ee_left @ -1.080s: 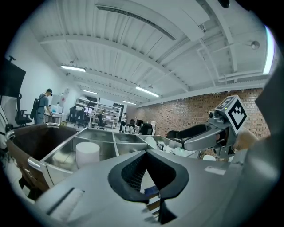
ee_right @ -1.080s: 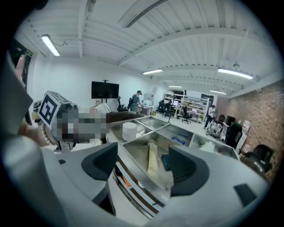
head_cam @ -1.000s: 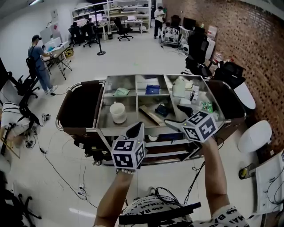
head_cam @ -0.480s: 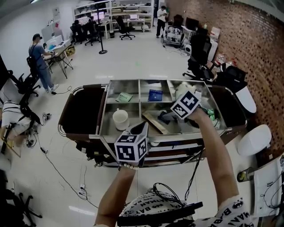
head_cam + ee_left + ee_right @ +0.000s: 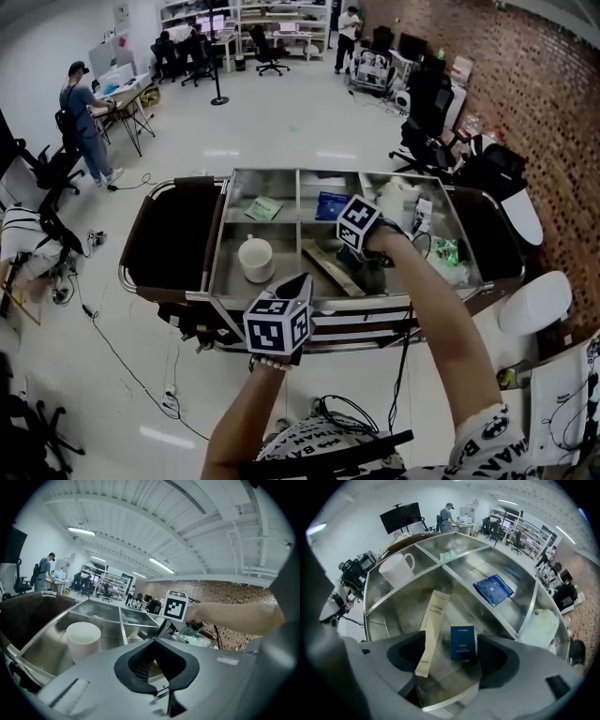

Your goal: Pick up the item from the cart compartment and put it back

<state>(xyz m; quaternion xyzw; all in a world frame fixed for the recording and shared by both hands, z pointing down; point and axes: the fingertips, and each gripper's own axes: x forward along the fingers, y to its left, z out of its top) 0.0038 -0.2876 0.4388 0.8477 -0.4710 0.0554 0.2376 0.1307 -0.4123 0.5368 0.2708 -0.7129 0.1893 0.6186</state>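
One small dark-blue box (image 5: 463, 642) lies flat on the steel floor of the middle near compartment of the cart (image 5: 214, 277); it sits framed between the wide-apart jaws of the right gripper (image 5: 454, 657), which hangs just above it and grips nothing; that spread looks set to close across the box's narrow width; its long axis runs straight away from the gripper, toward the divider, with the print at the far end; just beside it on the left a toothbrush packet (image 5: 431, 632) slants along nearly the same line, its near end also inside the jaw gap, so it could get caught; the white mug (image 5: 396, 569) stands in the neighbouring compartment; the left gripper (image 5: 157, 662), jaws together and empty, hangs back at the cart's front edge, probably so as not to crowd the reach.
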